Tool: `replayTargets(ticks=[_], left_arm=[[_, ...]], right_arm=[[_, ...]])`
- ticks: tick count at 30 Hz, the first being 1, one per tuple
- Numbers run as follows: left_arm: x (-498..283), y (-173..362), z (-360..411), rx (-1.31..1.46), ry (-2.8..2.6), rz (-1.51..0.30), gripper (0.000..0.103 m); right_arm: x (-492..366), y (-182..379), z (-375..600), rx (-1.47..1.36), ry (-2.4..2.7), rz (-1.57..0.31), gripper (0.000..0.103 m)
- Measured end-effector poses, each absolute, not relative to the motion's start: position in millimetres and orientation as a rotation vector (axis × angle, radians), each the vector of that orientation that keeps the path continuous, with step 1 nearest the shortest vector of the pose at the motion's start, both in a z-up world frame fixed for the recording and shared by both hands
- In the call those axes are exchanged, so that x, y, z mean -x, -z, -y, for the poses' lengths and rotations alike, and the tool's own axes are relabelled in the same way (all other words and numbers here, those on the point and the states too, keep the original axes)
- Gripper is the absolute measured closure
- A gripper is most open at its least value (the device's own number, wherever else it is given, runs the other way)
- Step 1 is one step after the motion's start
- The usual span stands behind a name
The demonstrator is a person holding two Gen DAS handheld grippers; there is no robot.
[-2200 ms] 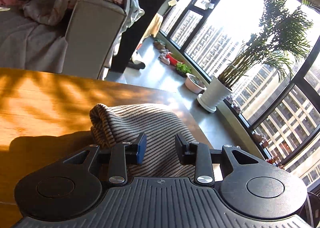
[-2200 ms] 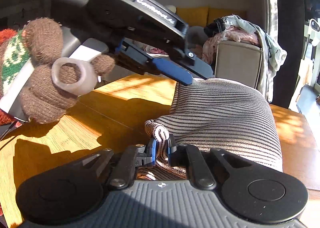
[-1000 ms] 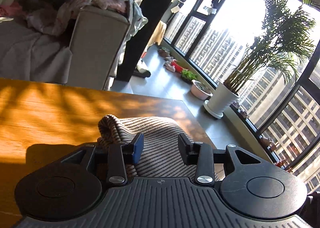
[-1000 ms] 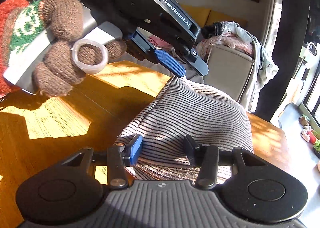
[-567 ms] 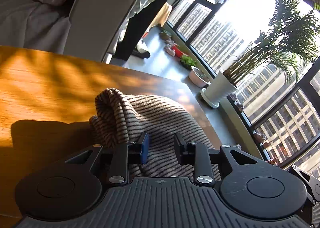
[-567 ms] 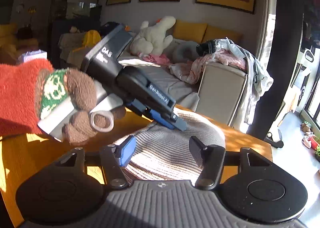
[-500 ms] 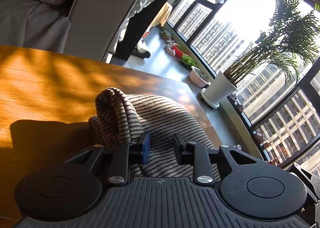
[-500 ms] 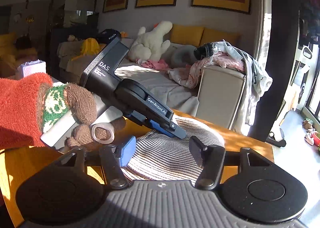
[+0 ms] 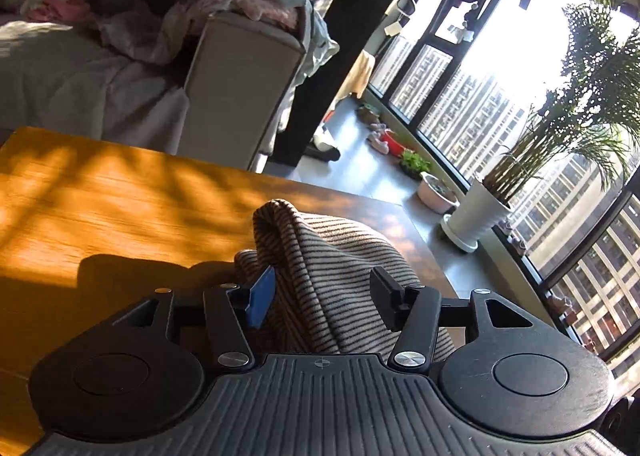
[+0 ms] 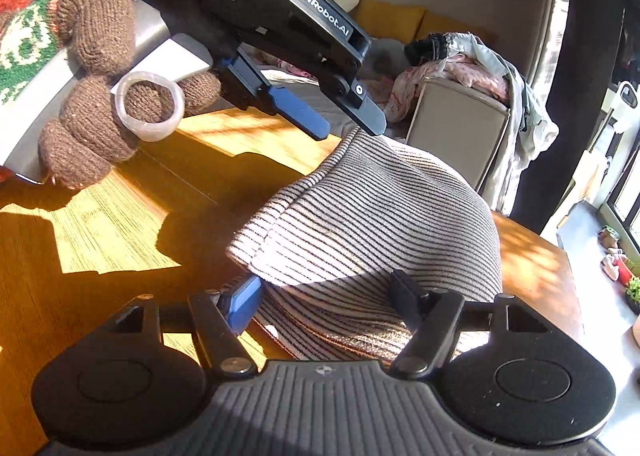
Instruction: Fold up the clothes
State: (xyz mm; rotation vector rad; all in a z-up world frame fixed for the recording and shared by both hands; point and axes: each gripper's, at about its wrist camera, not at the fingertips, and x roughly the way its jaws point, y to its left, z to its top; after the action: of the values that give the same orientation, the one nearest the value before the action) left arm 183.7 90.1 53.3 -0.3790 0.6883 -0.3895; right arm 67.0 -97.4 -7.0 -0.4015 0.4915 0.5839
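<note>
- The striped garment (image 10: pixel 372 216) lies bunched on the wooden table (image 10: pixel 104 232), near the corner towards the window.
- The left gripper (image 9: pixel 322 294) has just been opening; its jaws stand wide, cloth between them but not pressed.
- The right gripper (image 10: pixel 326 298) has also just been opening, wide over the near hem.
- It seems a fold is just released; next they must take new edges.

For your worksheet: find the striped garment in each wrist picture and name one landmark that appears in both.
Left wrist: the striped garment lies low and centre on the wooden table, between the tongs' fingers.
Right wrist: centre and lower right, heaped on the table.
Shared landmark: the beige sofa arm piled with clothes.
</note>
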Motion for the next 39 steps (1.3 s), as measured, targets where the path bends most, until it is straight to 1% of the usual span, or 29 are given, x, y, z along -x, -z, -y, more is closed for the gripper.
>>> replayTargets(ticks=[1,3,5,7,8,12,13,14,15,16,17,19,21,26,27,30,34,39], left_arm=[[-182.5,-50.0,-88.6,0.386,0.405,-0.712,0.041],[-180.8,-41.9,-84.3,0.395,0.434,-0.759,0.04],[-181.4,-35.1,-77.4,0.371,0.446,-0.776,0.044],[-183.2,-27.6,-75.5,0.356,0.444,-0.784,0.045],[-184.4,-24.1,-76.6,0.364,0.446,-0.79,0.043],[-188.0,-14.1,-80.8,0.397,0.455,-0.806,0.043],[-187.2,-12.9,-80.0,0.39,0.457,-0.803,0.042],[-187.0,-12.6,-79.1,0.383,0.457,-0.8,0.042],[-186.6,-12.3,-78.4,0.377,0.457,-0.798,0.042],[-186.1,-11.4,-78.3,0.377,0.456,-0.799,0.041],[-185.6,-10.6,-78.3,0.378,0.455,-0.799,0.04],[-184.9,-9.7,-78.1,0.382,0.453,-0.802,0.038],[-184.9,-7.6,-80.5,0.392,0.453,-0.808,0.037],[-185.8,-7.4,-83.3,0.396,0.459,-0.811,0.035],[-185.1,-8.0,-82.8,0.385,0.454,-0.808,0.035],[-182.4,-10.8,-78.5,0.334,0.447,-0.792,0.031],[-177.5,-14.8,-71.9,0.287,0.429,-0.77,0.031],[-173.2,-19.8,-66.5,0.244,0.408,-0.759,0.03]], right_arm=[[-67.4,7.4,95.5,0.408,-0.581,-0.489,0.027],[-68.4,8.1,91.7,0.422,-0.576,-0.485,0.026],[-68.9,3.6,95.1,0.413,-0.586,-0.488,0.026],[-69.4,-3.2,101.4,0.402,-0.604,-0.491,0.027],[-69.1,-9.9,108.9,0.389,-0.612,-0.493,0.028],[-69.9,-44.1,148.3,0.313,-0.605,-0.484,0.029],[-73.9,-54.4,158.6,0.286,-0.59,-0.475,0.031],[-83.5,-60.9,161.9,0.271,-0.57,-0.467,0.037],[-93.3,-67.2,164.9,0.256,-0.55,-0.459,0.053],[-103.1,-73.4,167.9,0.242,-0.53,-0.451,0.062],[-113.0,-79.7,170.9,0.227,-0.51,-0.443,0.063],[-137.8,-86.0,170.1,0.207,-0.489,-0.44,0.063],[-168.9,-78.8,158.7,0.192,-0.487,-0.481,0.063],[-229.2,-20.1,130.3,0.303,-0.362,-0.61,0.062],[-230.3,-12.6,133.7,0.256,-0.351,-0.614,0.061],[-227.8,-18.1,146.7,0.166,-0.353,-0.623,0.057],[-208.8,-31.4,172.4,0.104,-0.353,-0.599,0.044],[-173.9,-45.8,195.8,0.079,-0.38,-0.58,0.042]])
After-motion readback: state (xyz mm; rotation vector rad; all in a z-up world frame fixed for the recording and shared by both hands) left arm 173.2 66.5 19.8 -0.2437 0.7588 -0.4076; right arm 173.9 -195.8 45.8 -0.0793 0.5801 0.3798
